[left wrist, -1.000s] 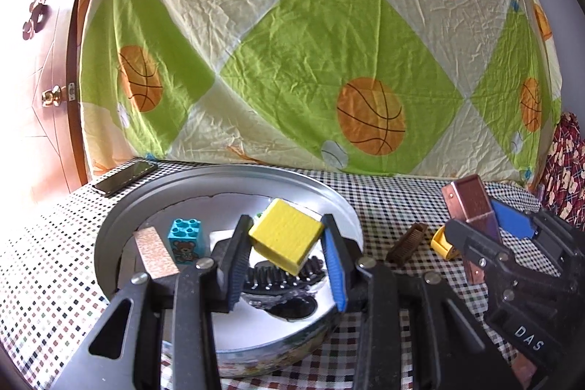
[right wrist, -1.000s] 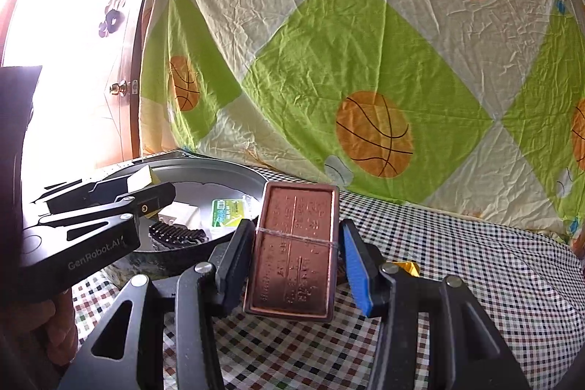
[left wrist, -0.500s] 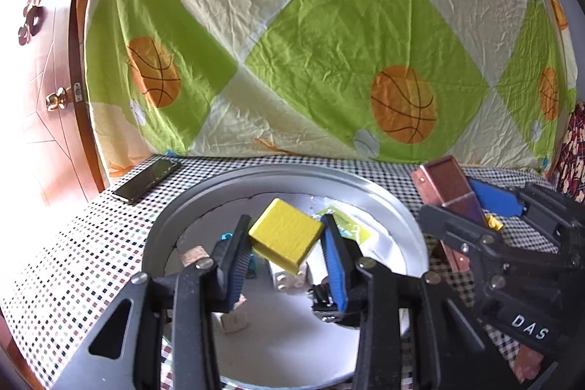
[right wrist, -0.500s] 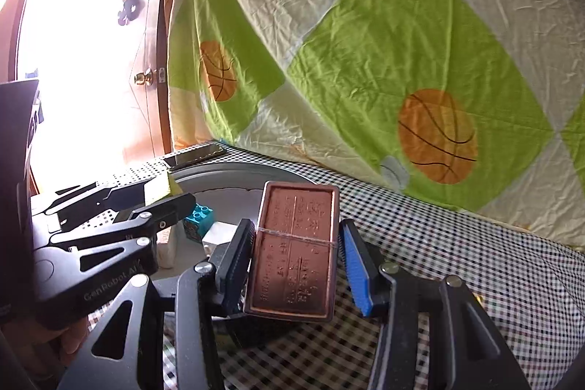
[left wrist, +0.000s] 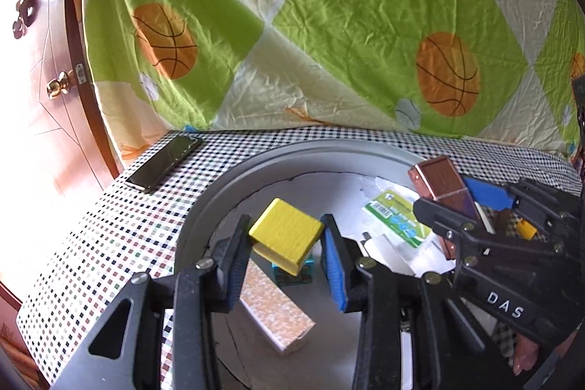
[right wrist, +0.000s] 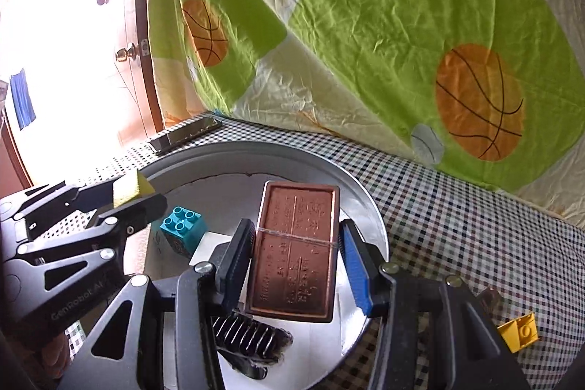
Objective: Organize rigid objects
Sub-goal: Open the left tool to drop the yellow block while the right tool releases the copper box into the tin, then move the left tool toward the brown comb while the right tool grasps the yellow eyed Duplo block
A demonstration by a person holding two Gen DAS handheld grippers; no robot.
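Note:
My left gripper point(left wrist: 285, 243) is shut on a yellow block point(left wrist: 287, 234), held above the round grey tin point(left wrist: 204, 192). My right gripper point(right wrist: 296, 243) is shut on a copper-coloured box point(right wrist: 296, 247), also over the tin point(right wrist: 365, 196). In the left wrist view the right gripper point(left wrist: 471, 203) comes in from the right with the copper box point(left wrist: 440, 178). In the right wrist view the left gripper point(right wrist: 124, 198) shows at left with the yellow block point(right wrist: 128, 190). Inside the tin lie a teal toy brick point(right wrist: 181, 223), a speckled tan box point(left wrist: 274, 309), a green card point(left wrist: 395, 218) and a black hair claw point(right wrist: 252, 335).
A black phone point(left wrist: 164, 163) lies on the checked tablecloth point(left wrist: 109, 233) beyond the tin at left. A yellow brick point(right wrist: 519, 331) and a small brown piece point(right wrist: 488, 298) sit on the cloth right of the tin. A basketball-print sheet point(left wrist: 329, 24) hangs behind; a wooden door point(left wrist: 40, 90) stands left.
Both grippers have swung left and forward over the tin, each still gripping its object. The tin's inside now fills more of both views, and the phone appears nearer.

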